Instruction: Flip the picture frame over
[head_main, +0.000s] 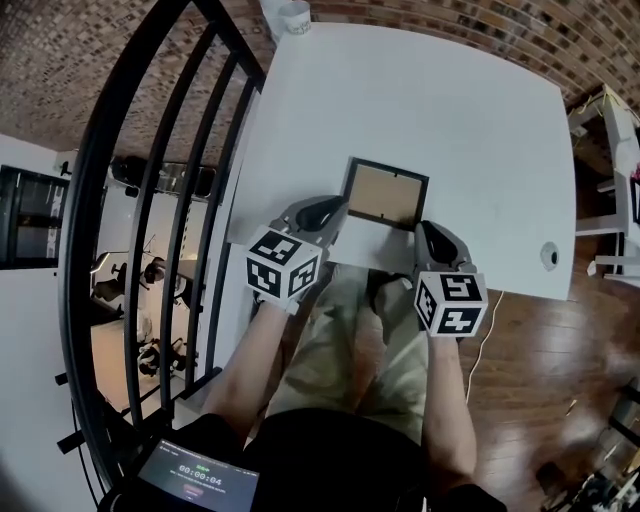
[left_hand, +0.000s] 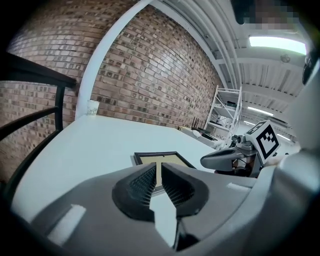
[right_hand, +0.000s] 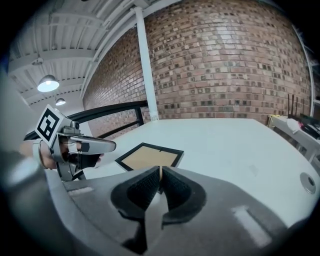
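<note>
The black-rimmed rectangular picture frame (head_main: 386, 193) lies flat with its tan backing up, near the front edge of the white table (head_main: 450, 110). The left gripper (head_main: 333, 211) and right gripper (head_main: 429, 231) sit just beside its near corners, jaws almost together and holding nothing. I'd open both, pinch opposite rims, then lift evenly before turning.
</note>
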